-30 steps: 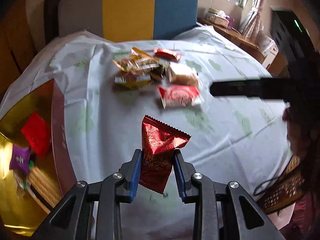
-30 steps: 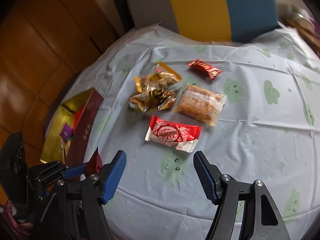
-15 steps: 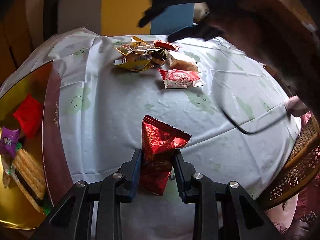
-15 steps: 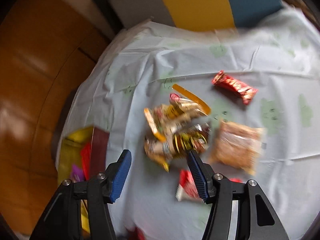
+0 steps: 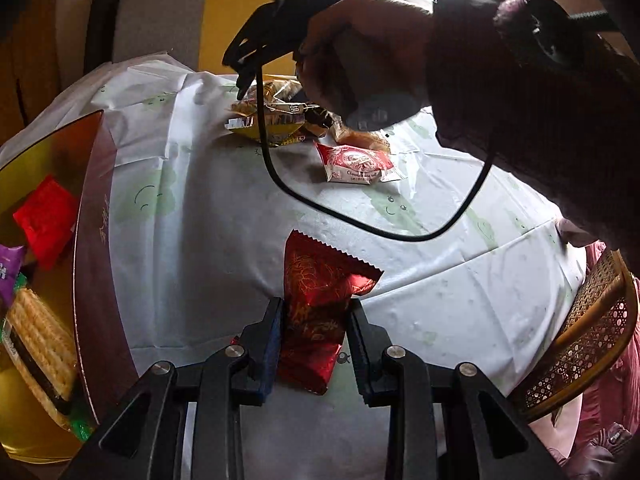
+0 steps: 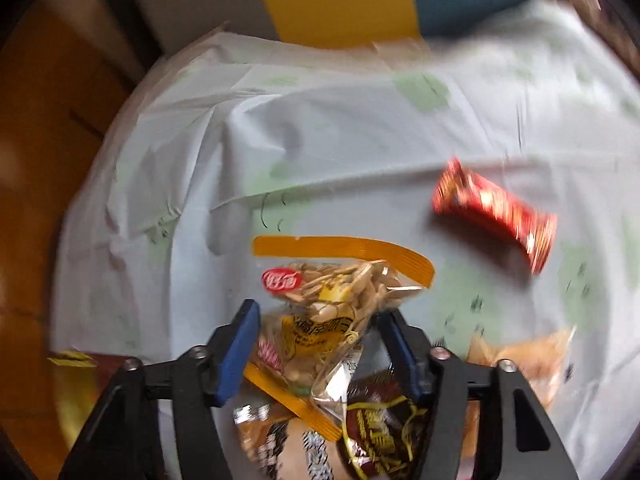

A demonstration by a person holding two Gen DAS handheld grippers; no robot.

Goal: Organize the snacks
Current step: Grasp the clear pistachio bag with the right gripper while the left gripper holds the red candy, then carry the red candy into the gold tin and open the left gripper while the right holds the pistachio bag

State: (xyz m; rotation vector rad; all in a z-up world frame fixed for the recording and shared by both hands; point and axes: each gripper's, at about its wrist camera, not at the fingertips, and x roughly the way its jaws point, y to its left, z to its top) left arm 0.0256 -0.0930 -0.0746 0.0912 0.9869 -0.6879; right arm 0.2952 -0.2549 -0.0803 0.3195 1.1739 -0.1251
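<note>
My left gripper (image 5: 314, 320) is shut on a shiny red snack packet (image 5: 320, 304) and holds it over the near part of the table. A gold box (image 5: 44, 184) with a dark red wall stands at the left and holds a red packet (image 5: 44, 220), a purple packet and crackers (image 5: 40, 344). My right gripper (image 6: 320, 344) is open, its jaws on either side of a clear sunflower-seed bag (image 6: 340, 304) on top of the snack pile; it also shows in the left wrist view (image 5: 248, 76) over that pile (image 5: 272, 120).
A red-and-white wafer packet (image 5: 358, 162) lies right of the pile. A red candy bar (image 6: 496, 214) lies farther back, a pastry packet (image 6: 524, 360) to the right. A black cable (image 5: 360, 224) hangs over the white tablecloth (image 5: 208, 216). A wicker chair (image 5: 580, 344) stands at the right edge.
My right gripper has moved forward and down over the snack pile, so its jaws now flank the seed bag. The left gripper still holds the red packet, shifted slightly nearer.
</note>
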